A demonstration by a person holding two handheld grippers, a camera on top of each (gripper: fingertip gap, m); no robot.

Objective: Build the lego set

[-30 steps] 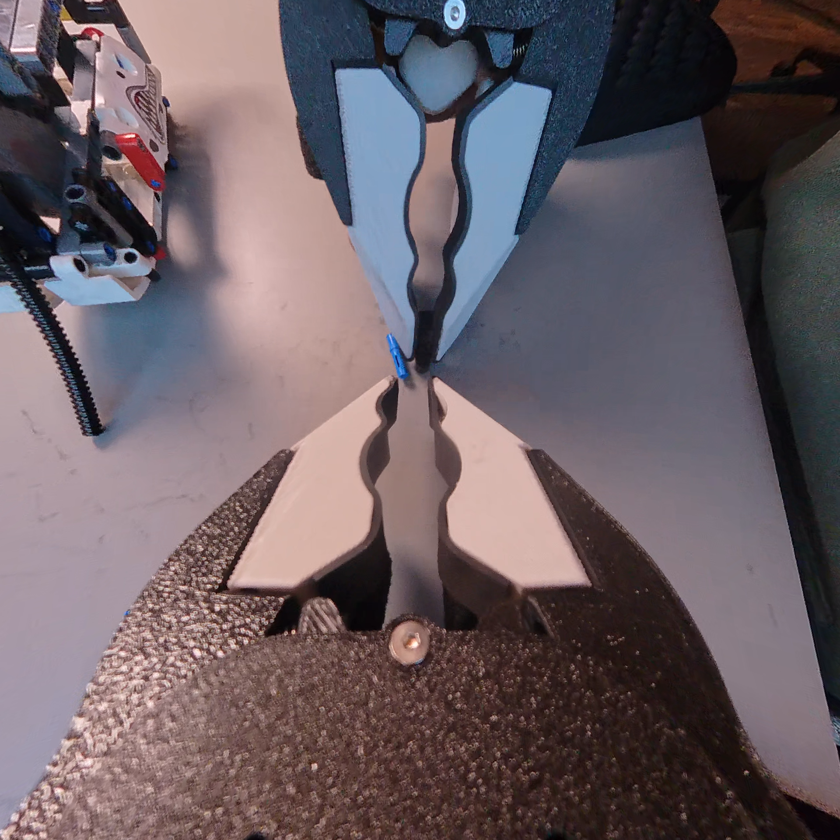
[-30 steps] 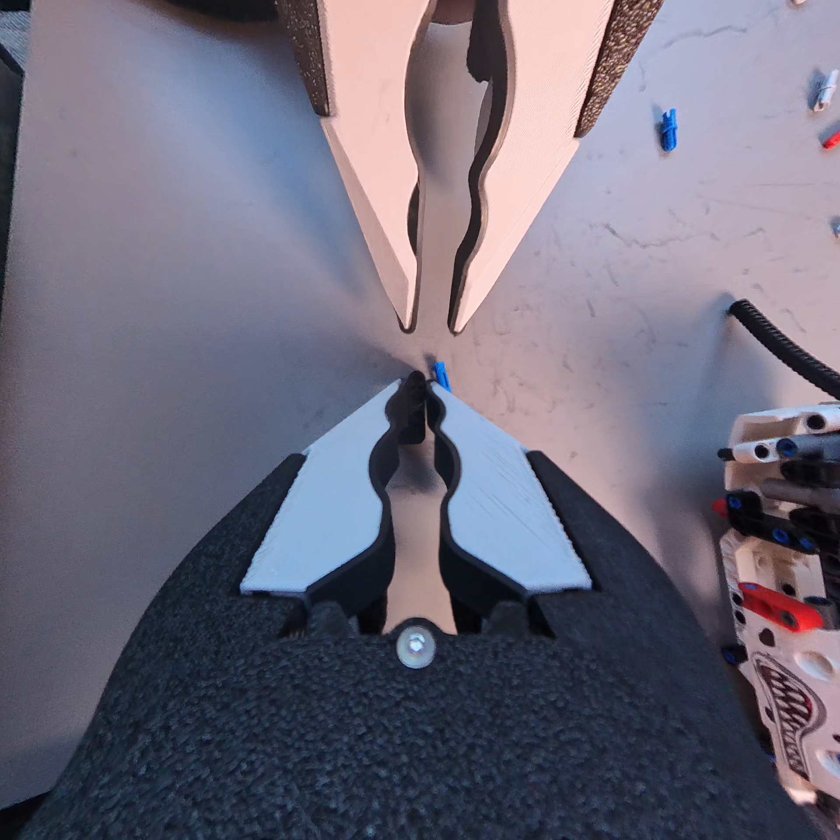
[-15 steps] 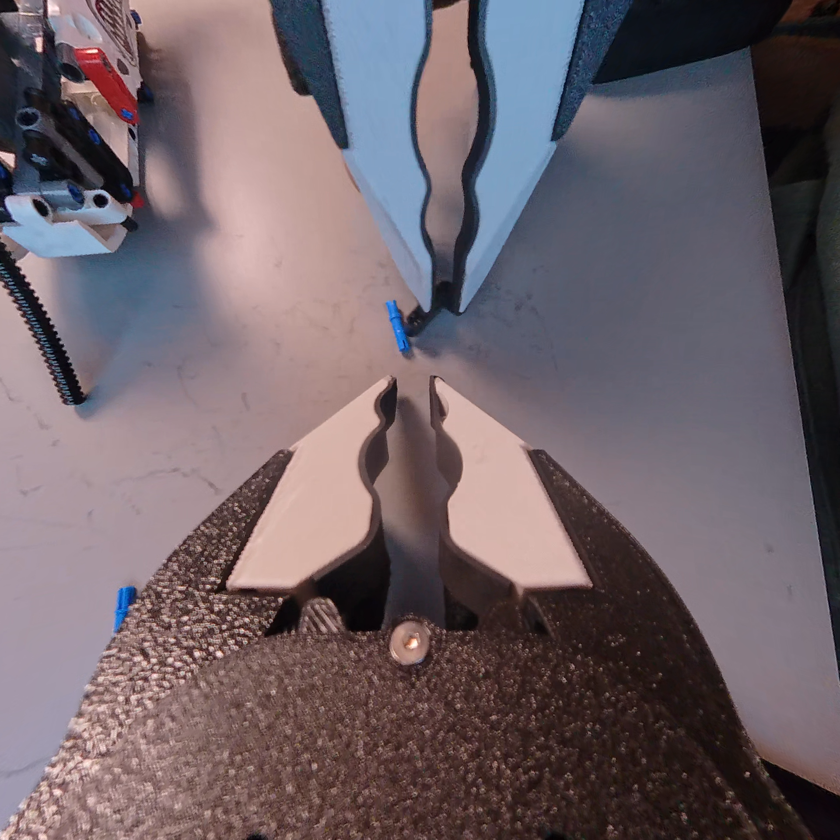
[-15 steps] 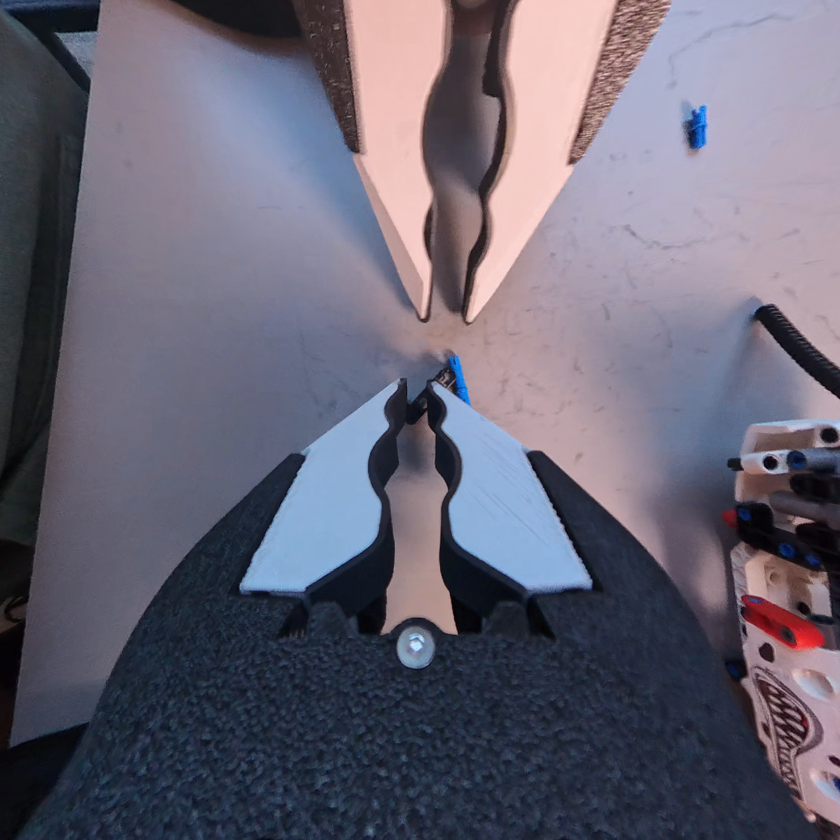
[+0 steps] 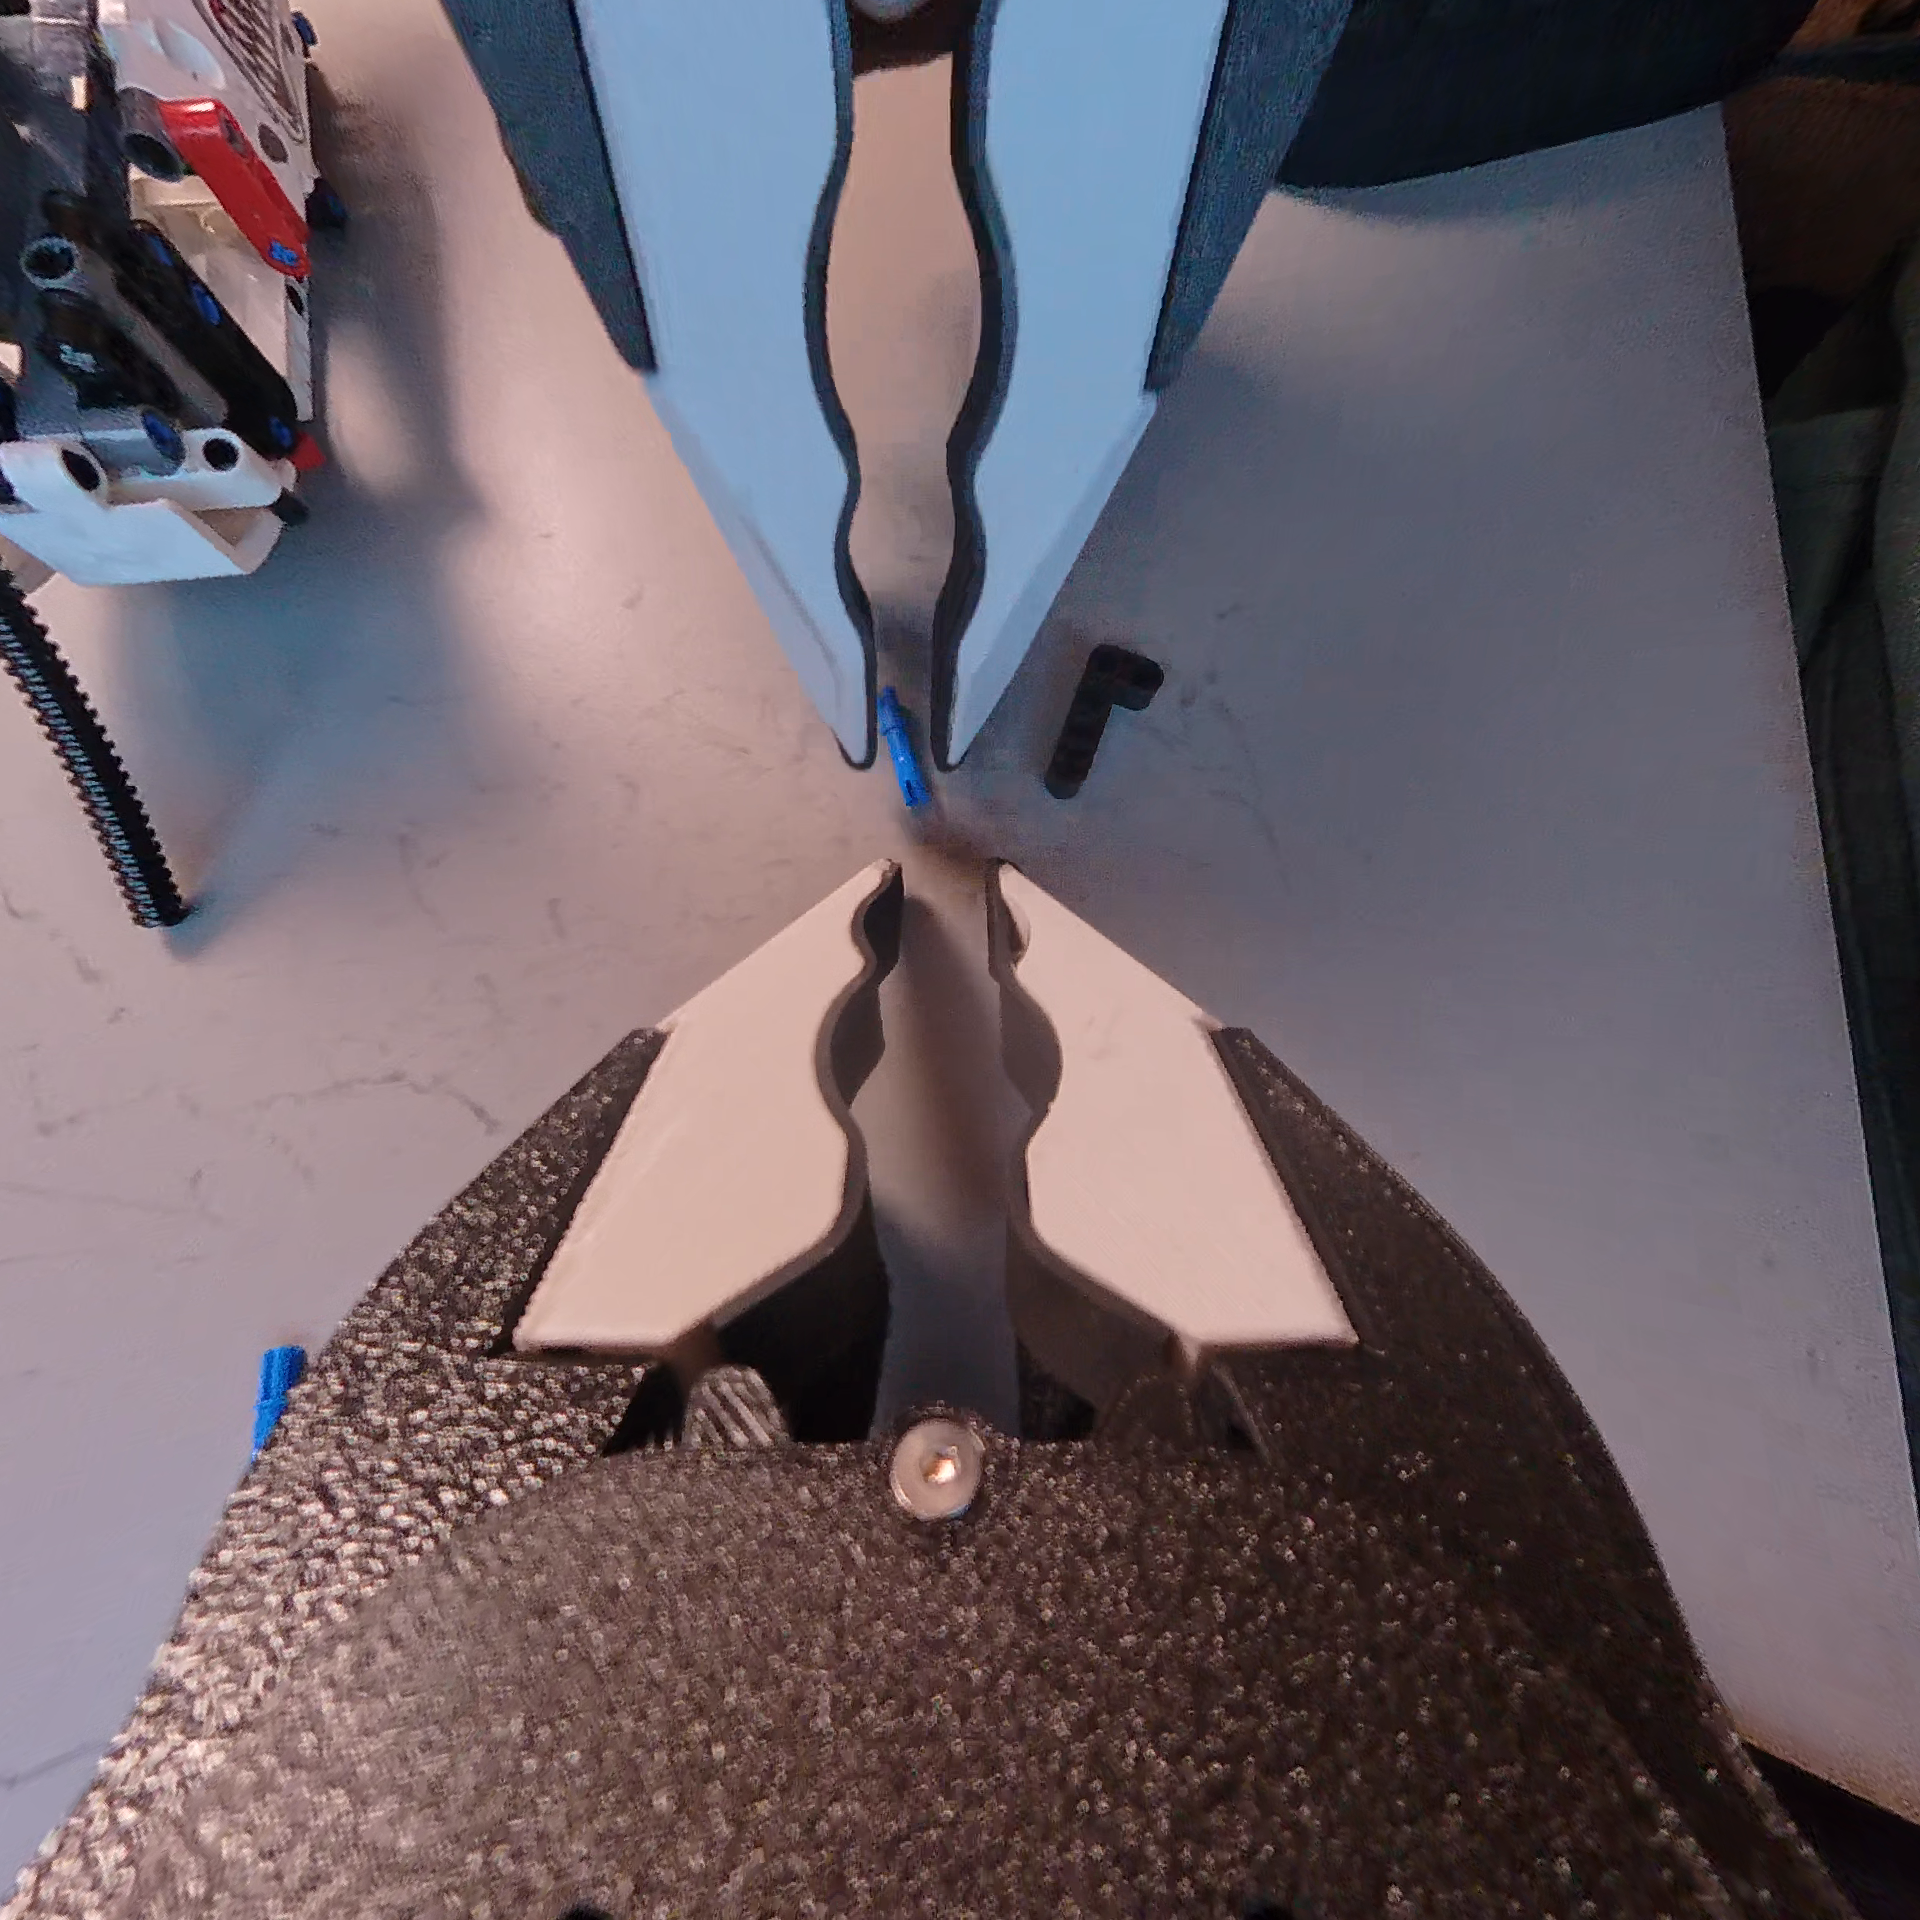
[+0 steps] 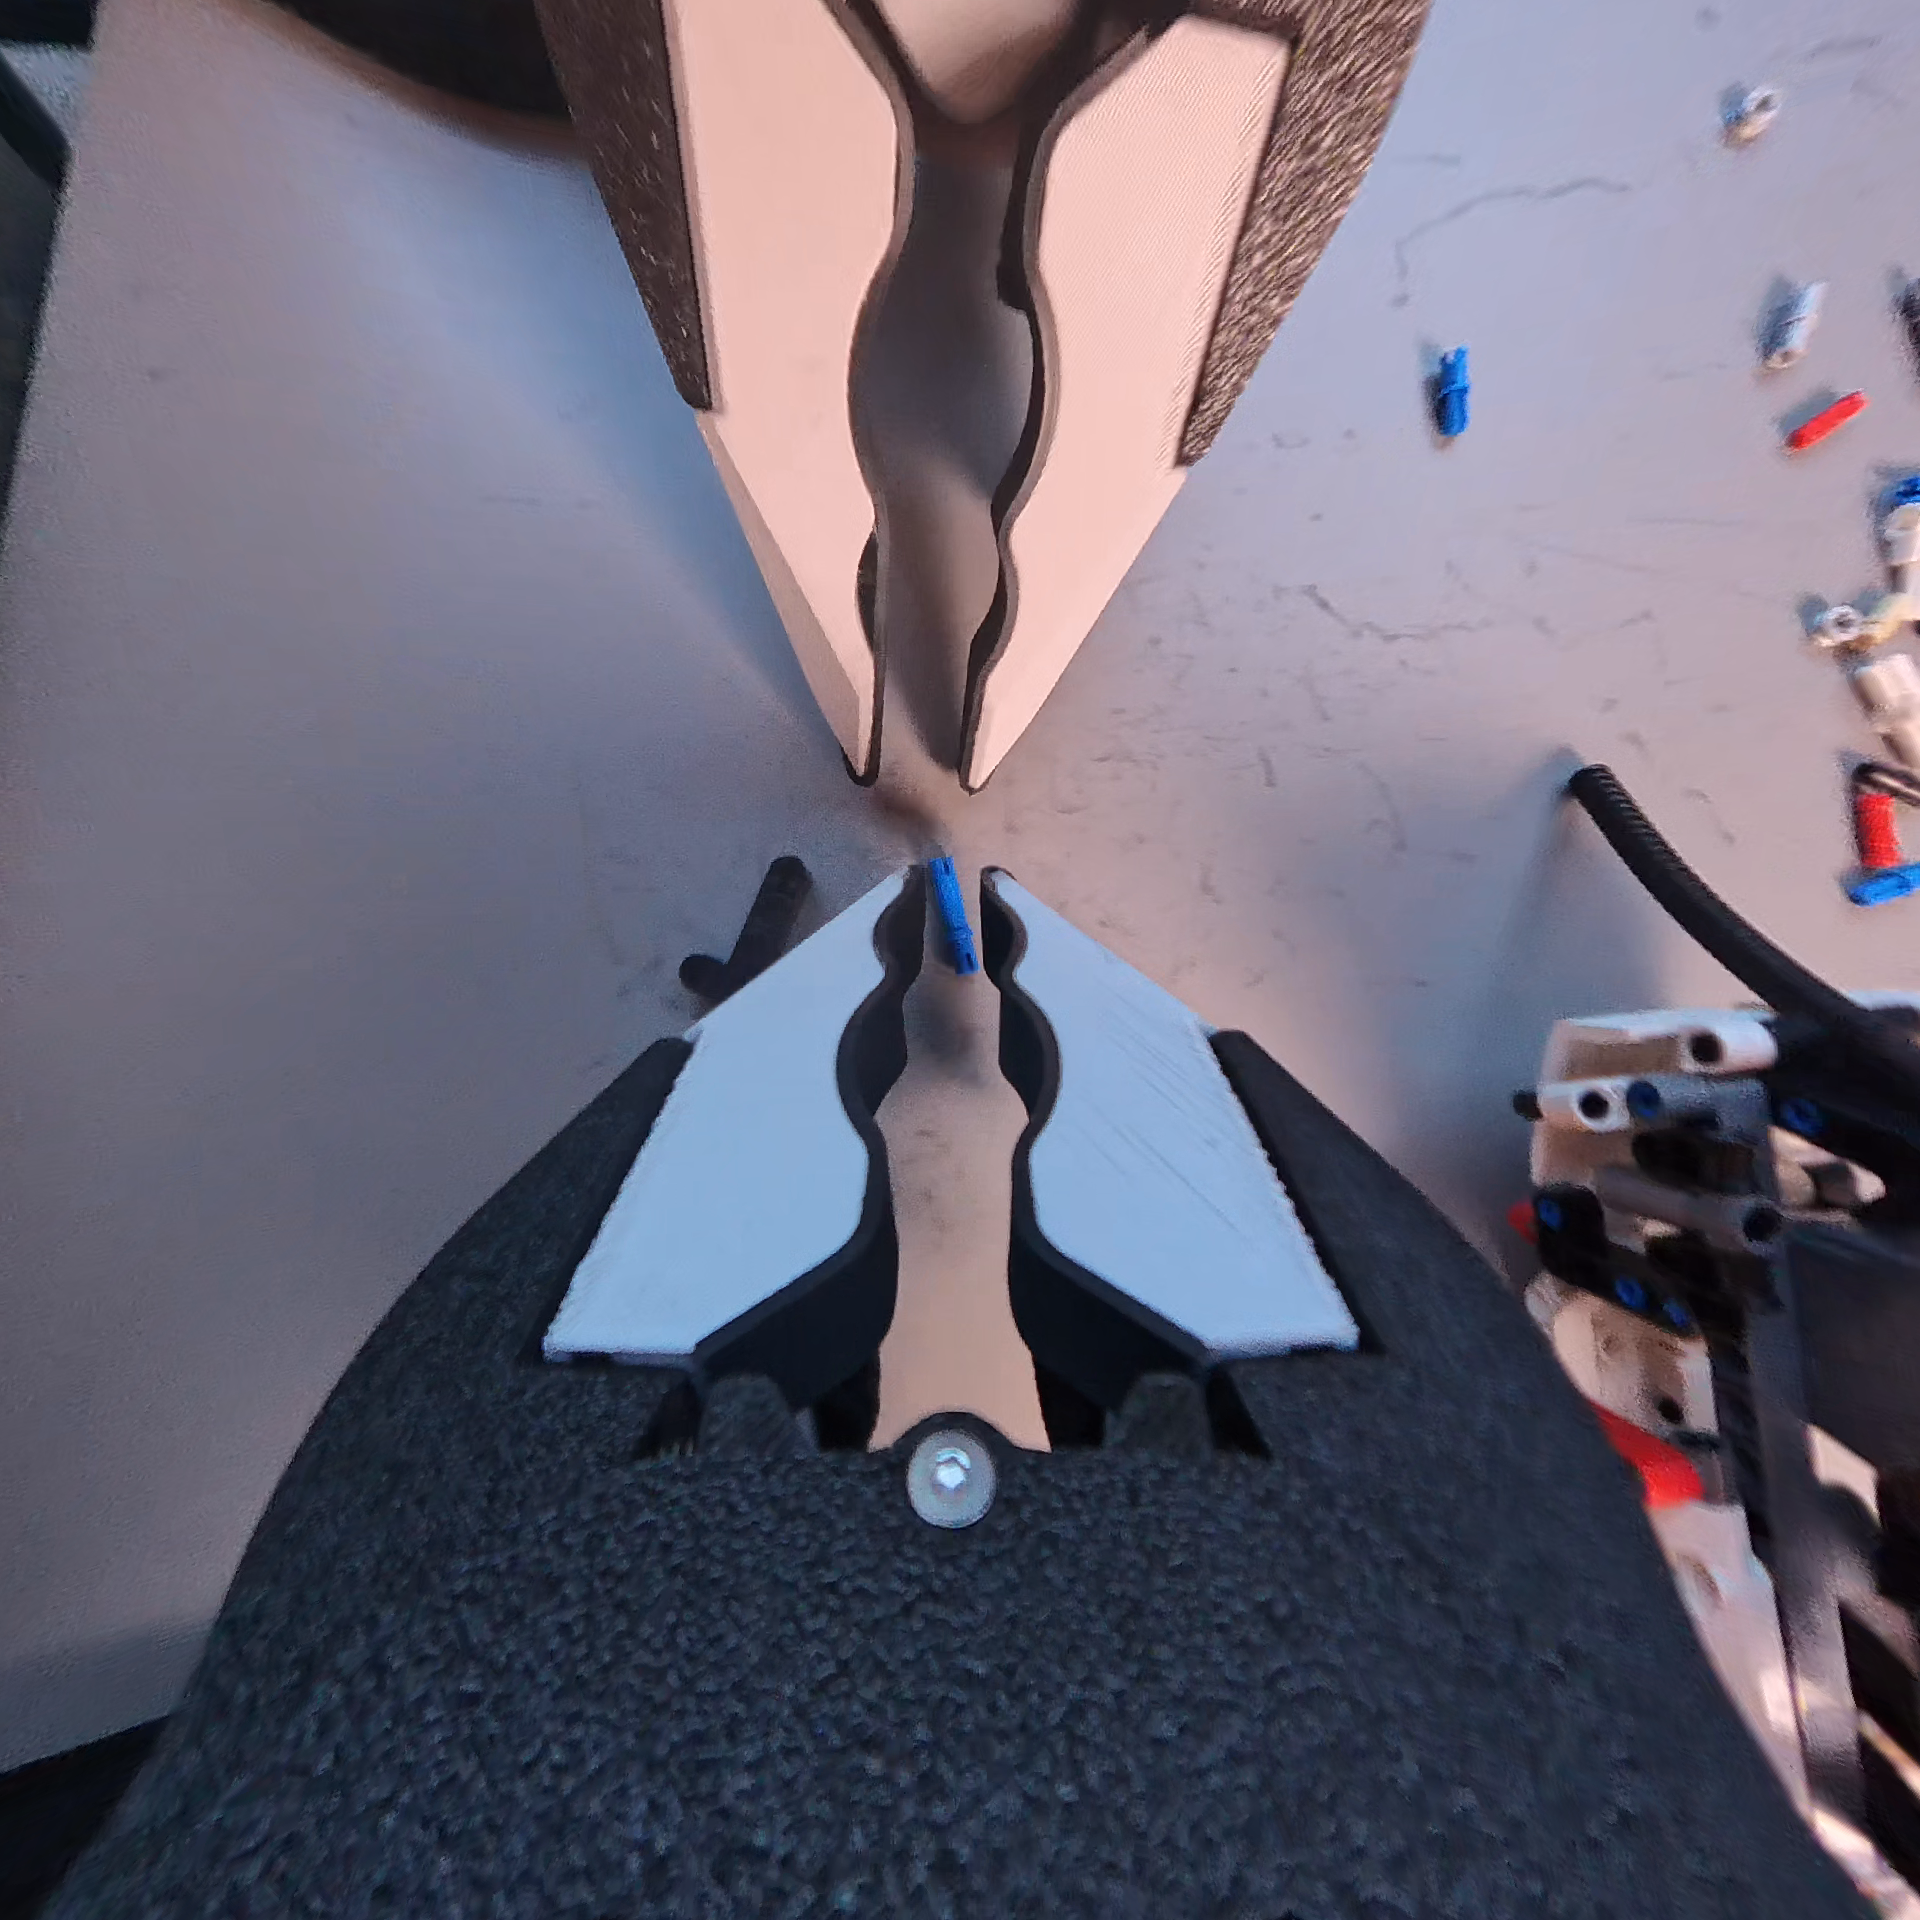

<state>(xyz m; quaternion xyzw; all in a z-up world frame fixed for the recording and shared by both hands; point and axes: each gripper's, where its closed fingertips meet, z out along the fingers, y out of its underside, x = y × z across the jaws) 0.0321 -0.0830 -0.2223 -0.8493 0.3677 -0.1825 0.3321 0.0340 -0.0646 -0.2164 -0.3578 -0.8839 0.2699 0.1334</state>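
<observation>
On the pale counter (image 5: pixel 1455 935), a blue lego pin (image 6: pixel 952 914) lies loose between the parted fingers of the right gripper (image 6: pixel 952 878), the left gripper (image 5: pixel 940 868) facing it tip to tip with fingers apart and empty, a black L-shaped beam (image 5: pixel 1096 717) just beside, and the part-built model (image 5: pixel 156 343) well apart near the counter's far side.

Work surface: a pale grey, flat tabletop (image 5: pixel 1455 935) is showing faint dark scuffs and hairline marks.
Table edge: it is running down the right side of the left wrist view.
Beyond the edge: an olive-green fabric mass (image 5: pixel 1860 727) is sitting just beside the table.
Far corner: a black, rounded, textured object (image 5: pixel 1507 94) is overlapping the tabletop's far edge.
</observation>
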